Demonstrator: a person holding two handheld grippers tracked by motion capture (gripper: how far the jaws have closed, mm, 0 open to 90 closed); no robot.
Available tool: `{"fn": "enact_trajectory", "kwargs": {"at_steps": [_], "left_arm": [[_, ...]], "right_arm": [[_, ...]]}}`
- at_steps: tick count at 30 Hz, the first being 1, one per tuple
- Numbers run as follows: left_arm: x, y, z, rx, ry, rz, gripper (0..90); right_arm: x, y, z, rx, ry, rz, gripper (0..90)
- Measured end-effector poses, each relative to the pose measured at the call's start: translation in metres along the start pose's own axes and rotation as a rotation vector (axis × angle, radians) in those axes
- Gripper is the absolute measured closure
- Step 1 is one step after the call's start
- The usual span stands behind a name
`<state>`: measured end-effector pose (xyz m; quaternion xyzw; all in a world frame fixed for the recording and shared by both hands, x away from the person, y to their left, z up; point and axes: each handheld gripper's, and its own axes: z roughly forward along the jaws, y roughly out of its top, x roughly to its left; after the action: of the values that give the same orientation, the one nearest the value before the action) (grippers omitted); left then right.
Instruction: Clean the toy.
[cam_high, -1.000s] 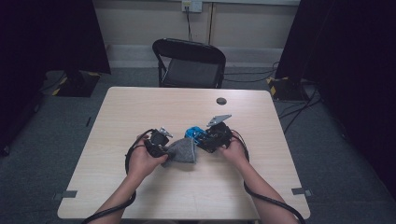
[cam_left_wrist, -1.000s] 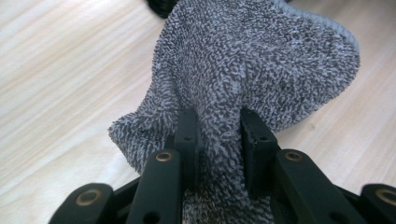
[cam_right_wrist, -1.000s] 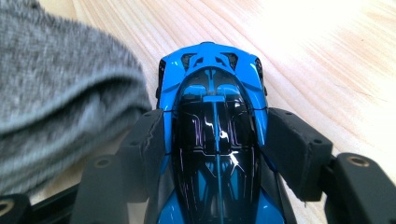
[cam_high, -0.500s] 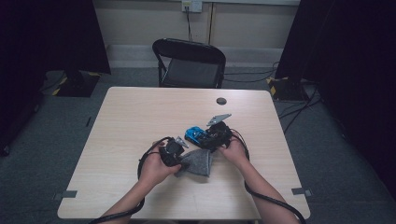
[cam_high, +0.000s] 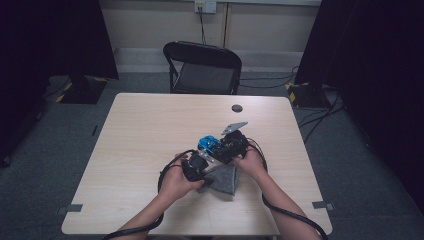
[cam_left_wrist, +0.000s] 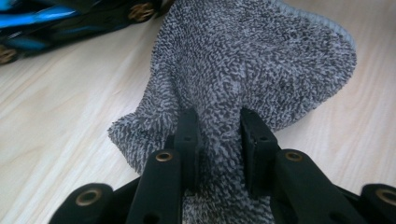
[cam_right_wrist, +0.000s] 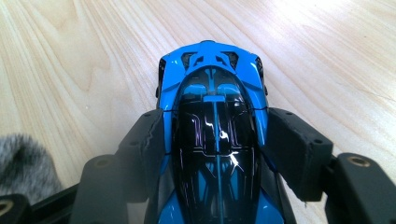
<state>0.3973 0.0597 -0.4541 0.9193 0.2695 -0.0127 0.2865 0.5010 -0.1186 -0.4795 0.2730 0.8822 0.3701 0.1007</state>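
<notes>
Since a second ago, the left gripper (cam_high: 202, 167) has dragged the grey cloth (cam_left_wrist: 261, 70), pinched between its closed jaws, toward the blue toy car (cam_right_wrist: 215, 140). That car sits clamped between the right gripper's (cam_high: 220, 150) jaws, likely ready for wiping.

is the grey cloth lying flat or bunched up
Bunched up: the speckled grey terry cloth rises in folds, pinched in the left gripper, one end on the wooden table.
</notes>
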Motion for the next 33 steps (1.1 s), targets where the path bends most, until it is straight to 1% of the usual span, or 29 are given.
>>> {"fn": "enact_trajectory", "kwargs": {"at_steps": [3, 5, 6, 9, 11, 17, 25, 29, 33], "left_arm": [[0.004, 0.003, 0.004, 0.003, 0.015, -0.006, 71.6], [0.008, 0.005, 0.007, -0.005, 0.031, -0.035, 71.7], [0.01, 0.005, 0.007, -0.006, 0.039, -0.043, 71.7], [0.016, 0.005, 0.007, 0.005, 0.059, -0.049, 71.7], [0.019, 0.004, 0.007, 0.004, 0.069, -0.059, 71.7], [0.028, 0.001, 0.003, 0.002, 0.093, -0.089, 71.6], [0.038, -0.007, -0.004, -0.007, 0.111, -0.118, 71.5], [0.046, -0.012, -0.008, -0.017, 0.128, -0.148, 71.6], [0.053, -0.016, -0.012, -0.016, 0.154, -0.168, 71.6]], "right_arm": [[0.0, 0.0, 0.0, -0.001, 0.0, 0.001, 37.9], [0.0, 0.0, 0.0, -0.002, 0.0, 0.002, 37.9], [0.0, 0.0, 0.0, -0.002, -0.001, 0.003, 37.9], [0.0, -0.001, 0.0, -0.002, -0.001, 0.002, 37.9], [0.0, -0.001, 0.0, -0.001, -0.002, 0.001, 38.0], [0.0, -0.001, 0.0, -0.004, -0.003, -0.001, 38.0], [0.0, -0.001, -0.001, -0.006, -0.003, 0.001, 38.0], [0.0, -0.002, -0.001, -0.011, -0.002, 0.004, 38.0], [0.0, -0.002, -0.001, -0.008, -0.002, 0.001, 38.0]]}}
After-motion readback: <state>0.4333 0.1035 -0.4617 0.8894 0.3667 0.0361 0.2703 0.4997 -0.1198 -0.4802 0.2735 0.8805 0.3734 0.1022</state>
